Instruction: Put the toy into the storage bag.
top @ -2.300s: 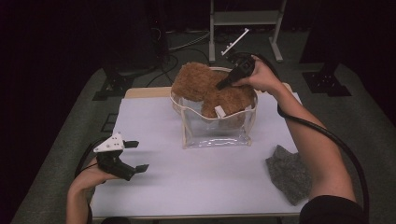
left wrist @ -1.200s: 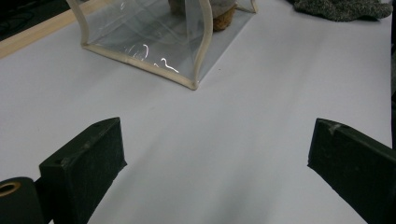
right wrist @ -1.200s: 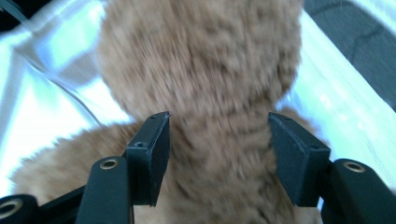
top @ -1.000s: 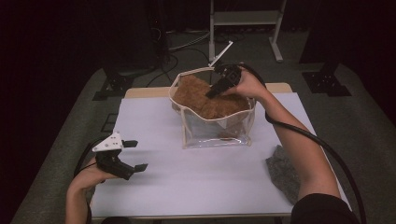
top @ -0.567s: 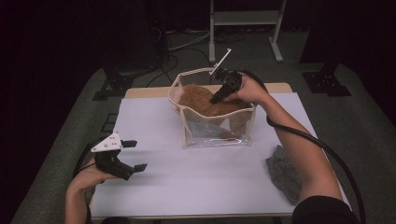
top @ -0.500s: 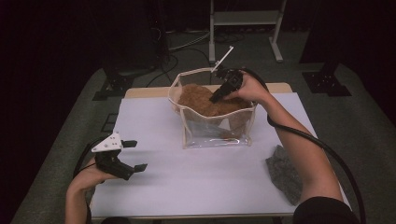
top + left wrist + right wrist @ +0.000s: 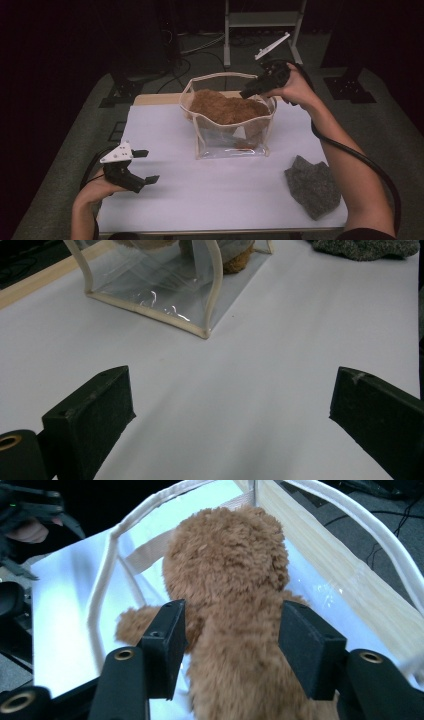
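Note:
A brown plush bear (image 7: 225, 106) lies inside a clear bag with cream trim (image 7: 231, 145) at the table's far middle. My right gripper (image 7: 246, 93) hovers over the bag's right rear rim. Its jaws have just been opening and now stand apart. In the right gripper view the bear (image 7: 235, 575) sits beyond the right gripper (image 7: 232, 619), and the pads do not press on it. My left gripper (image 7: 148, 165) rests open near the table's front left with nothing between its jaws. In the left gripper view the left gripper (image 7: 232, 390) faces the bag's corner (image 7: 200, 330).
A grey cloth (image 7: 312, 186) lies crumpled at the table's front right, also seen as the grey cloth (image 7: 365, 247) in the left gripper view. The white tabletop (image 7: 210, 195) spreads between the bag and the front edge. A metal stand (image 7: 262, 20) rises behind the table.
My right gripper has risen out of the bag and drawn back to the right, with its jaws now wider. The bear stays in the bag. The left gripper has kept still.

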Demonstrator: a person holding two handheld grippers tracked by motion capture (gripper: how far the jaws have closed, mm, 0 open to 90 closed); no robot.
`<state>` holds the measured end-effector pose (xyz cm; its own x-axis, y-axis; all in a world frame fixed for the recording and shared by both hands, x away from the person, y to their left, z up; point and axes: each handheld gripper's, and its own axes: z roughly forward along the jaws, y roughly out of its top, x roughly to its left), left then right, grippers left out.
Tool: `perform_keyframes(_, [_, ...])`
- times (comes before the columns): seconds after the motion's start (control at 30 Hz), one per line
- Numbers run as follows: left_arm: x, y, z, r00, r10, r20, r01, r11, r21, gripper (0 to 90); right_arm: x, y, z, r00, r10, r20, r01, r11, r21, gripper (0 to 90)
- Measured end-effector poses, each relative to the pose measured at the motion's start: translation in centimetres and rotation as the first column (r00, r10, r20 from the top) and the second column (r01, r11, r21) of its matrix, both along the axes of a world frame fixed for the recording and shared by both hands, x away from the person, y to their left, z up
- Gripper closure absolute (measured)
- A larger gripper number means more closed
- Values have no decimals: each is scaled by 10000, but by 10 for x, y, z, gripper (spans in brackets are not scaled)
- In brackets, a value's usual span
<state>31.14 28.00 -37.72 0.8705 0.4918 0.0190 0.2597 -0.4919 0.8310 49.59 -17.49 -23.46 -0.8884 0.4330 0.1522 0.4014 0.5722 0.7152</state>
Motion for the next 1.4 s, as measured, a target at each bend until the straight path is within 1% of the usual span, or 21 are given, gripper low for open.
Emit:
perform_keyframes(0.17, [0, -1, -1, 10000, -30, -24, 30, 10000, 43, 31, -12, -19, 4, 9997, -224, -8, 224, 9996, 177, 412])
perform_keyframes(0.2, [0, -1, -1, 10000, -41, -9, 41, 10000, 65, 31, -15, -23, 4, 9997, -241, 55, 240, 9996, 169, 407])
perform_keyframes(0.23, [0, -1, -1, 10000, -41, -9, 41, 10000, 65, 31, -15, -23, 4, 9997, -241, 55, 240, 9996, 169, 407])
perform_keyframes(0.27, [-1, -1, 0, 10000, -41, 14, 41, 10000, 44, 31, -21, -29, 4, 9997, -246, 58, 244, 9994, 237, 400])
perform_keyframes(0.47, [-1, 0, -1, 10000, -57, 12, 57, 10000, 67, 31, -36, -45, 5, 9995, -280, 118, 275, 9987, 434, 382])
perform_keyframes(0.5, [-1, 0, -1, 10000, -57, 12, 57, 10000, 67, 31, -36, -45, 5, 9995, -280, 118, 275, 9987, 434, 382])
perform_keyframes(0.57, [0, 0, -2, 10000, -60, -9, 60, 10000, 66, 31, -42, -51, 5, 9994, -309, 142, 301, 9983, 495, 380])
perform_keyframes(0.87, [0, -1, -3, 9999, -74, -75, 75, 9999, 89, 31, -56, -67, 7, 9991, -358, 239, 341, 9971, 684, 373])
perform_keyframes(0.97, [1, -3, -5, 9998, -116, -130, 118, 9998, 128, 31, -63, -79, 7, 9988, -438, 221, 418, 9956, 841, 369])
perform_keyframes(1.13, [1, -2, -5, 9999, -79, -147, 81, 9999, 108, 31, -71, -94, 2, 9978, -646, 172, 627, 9934, 961, 364])
perform_keyframes(1.23, [1, -2, -5, 9999, -42, -145, 43, 10000, 90, 31, -76, -102, -3, 9971, -742, 139, 723, 9918, 1053, 362])
perform_keyframes(1.33, [1, -3, -5, 9999, -105, -124, 107, 9998, 168, 31, -82, -111, -9, 9962, -869, 118, 849, 9897, 1155, 358])
perform_keyframes(1.37, [1, -3, -5, 9999, -105, -124, 107, 9998, 168, 31, -82, -111, -9, 9962, -869, 118, 849, 9897, 1155, 358])
perform_keyframes(1.4, [1, -3, -5, 9999, -89, -126, 91, 9999, 144, 30, -85, -117, -13, 9954, -960, 70, 944, 9880, 1220, 357])
